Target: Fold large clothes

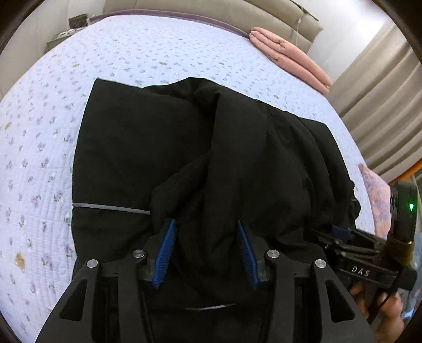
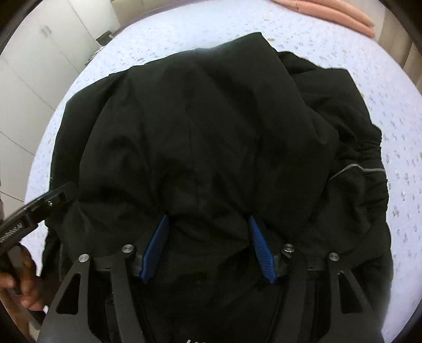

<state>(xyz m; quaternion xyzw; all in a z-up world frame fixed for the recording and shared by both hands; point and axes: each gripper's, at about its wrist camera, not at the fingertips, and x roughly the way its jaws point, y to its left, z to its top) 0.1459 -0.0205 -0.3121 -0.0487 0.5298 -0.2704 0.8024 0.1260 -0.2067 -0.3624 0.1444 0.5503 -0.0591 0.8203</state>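
Note:
A large black garment [image 1: 158,145] lies bunched in partly folded layers on a lilac floral bedspread [image 1: 39,158]. A thin grey stripe [image 1: 110,208] crosses its left panel. My left gripper [image 1: 205,221] points down onto the near edge. Its blue pads [image 1: 166,248] stand apart, with loose black cloth lying between them. In the right wrist view my right gripper [image 2: 208,217] rests the same way on the garment [image 2: 211,118], pads [image 2: 261,248] spread over slack fabric. A gathered elastic hem [image 2: 369,153] shows at the right. Each gripper appears at the edge of the other's view.
A folded pink blanket [image 1: 290,58] lies at the bed's far right by a beige headboard [image 1: 211,8]. Curtains [image 1: 382,105] hang at the right, a patterned pillow [image 1: 374,190] below them. White cupboards [image 2: 39,52] stand beyond the bed. A person's hand [image 2: 23,277] holds the left gripper's handle.

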